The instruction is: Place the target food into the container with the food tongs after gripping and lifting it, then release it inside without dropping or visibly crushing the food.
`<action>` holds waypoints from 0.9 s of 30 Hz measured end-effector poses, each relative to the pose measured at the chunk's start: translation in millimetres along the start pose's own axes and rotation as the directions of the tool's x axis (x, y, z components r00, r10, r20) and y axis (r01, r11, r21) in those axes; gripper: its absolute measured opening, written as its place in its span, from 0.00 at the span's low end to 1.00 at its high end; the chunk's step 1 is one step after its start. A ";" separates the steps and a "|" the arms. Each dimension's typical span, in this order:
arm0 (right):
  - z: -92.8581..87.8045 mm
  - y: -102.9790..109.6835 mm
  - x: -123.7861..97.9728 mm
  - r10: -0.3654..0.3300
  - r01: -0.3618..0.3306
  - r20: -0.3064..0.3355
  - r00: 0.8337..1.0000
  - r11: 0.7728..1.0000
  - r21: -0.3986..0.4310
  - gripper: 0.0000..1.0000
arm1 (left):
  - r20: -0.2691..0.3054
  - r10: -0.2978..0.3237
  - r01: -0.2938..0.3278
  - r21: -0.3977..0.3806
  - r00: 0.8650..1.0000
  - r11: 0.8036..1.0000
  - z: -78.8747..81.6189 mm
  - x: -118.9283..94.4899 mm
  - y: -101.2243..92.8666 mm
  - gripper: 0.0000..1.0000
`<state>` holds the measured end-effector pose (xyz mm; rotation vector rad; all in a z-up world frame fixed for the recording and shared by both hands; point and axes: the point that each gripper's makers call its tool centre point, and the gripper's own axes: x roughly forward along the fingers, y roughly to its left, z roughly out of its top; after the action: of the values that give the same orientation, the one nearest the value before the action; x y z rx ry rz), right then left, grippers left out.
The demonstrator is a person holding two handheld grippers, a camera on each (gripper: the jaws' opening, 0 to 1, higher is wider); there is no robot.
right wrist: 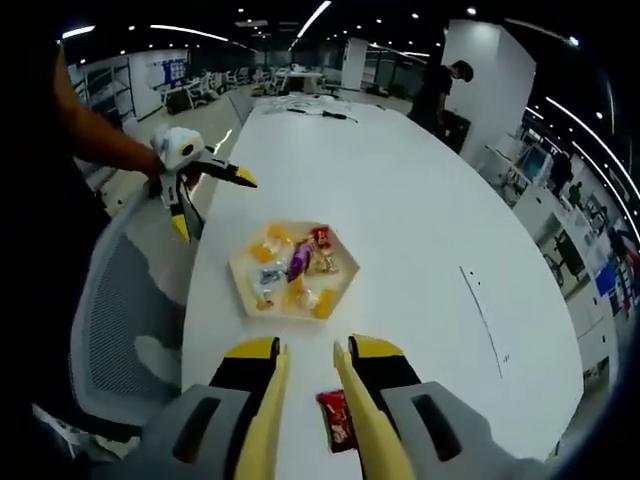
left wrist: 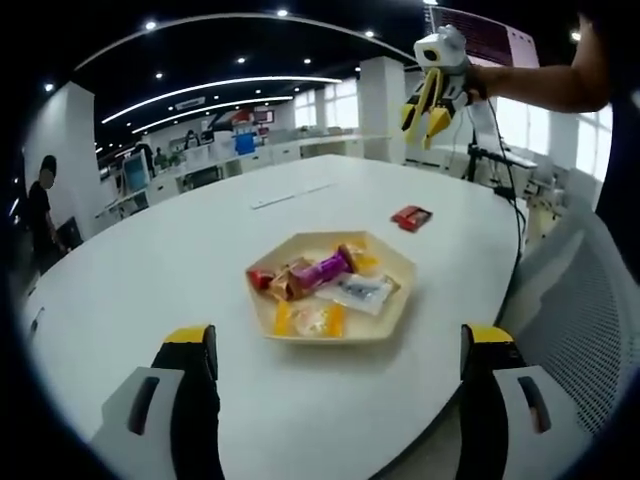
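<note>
A beige hexagonal tray (left wrist: 300, 246) (right wrist: 345, 272) sits on the white table and holds several wrapped snacks, among them a purple one (left wrist: 322, 270) (right wrist: 298, 262). A red packet (left wrist: 411, 217) (right wrist: 338, 420) lies on the table apart from the tray. My left gripper (left wrist: 338, 340) (right wrist: 185, 165) hovers just short of the tray, jaws wide open and empty. My right gripper (right wrist: 310, 348) (left wrist: 425, 122) is in the air above the red packet and holds yellow food tongs (right wrist: 268, 410), whose arms stand slightly apart with nothing between them.
A grey mesh chair (left wrist: 580, 320) (right wrist: 120, 320) stands at the table edge beside the tray. A thin white strip (left wrist: 290, 195) lies farther out on the table. A person (left wrist: 40, 210) (right wrist: 440, 85) stands beyond the table. Office desks fill the background.
</note>
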<state>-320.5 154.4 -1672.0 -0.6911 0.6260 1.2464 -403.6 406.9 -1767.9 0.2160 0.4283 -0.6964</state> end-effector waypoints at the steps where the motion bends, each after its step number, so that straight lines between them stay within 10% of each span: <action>1: -4.6 -1.8 -1.5 -0.012 0.012 -0.003 1.000 1.000 -0.006 0.26 | 0.001 0.011 -0.011 -0.001 1.000 1.000 0.2 -0.6 2.0 0.97; 27: -78.3 -30.7 -10.3 -0.073 0.072 -0.039 0.997 0.997 -0.019 0.28 | -0.010 -0.002 0.002 -0.040 1.000 0.999 -1.6 1.3 -0.4 0.99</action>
<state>-296.7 83.1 -1711.0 -0.7485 0.6183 1.1742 -403.5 406.4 -1769.9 0.1818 0.4518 -0.6885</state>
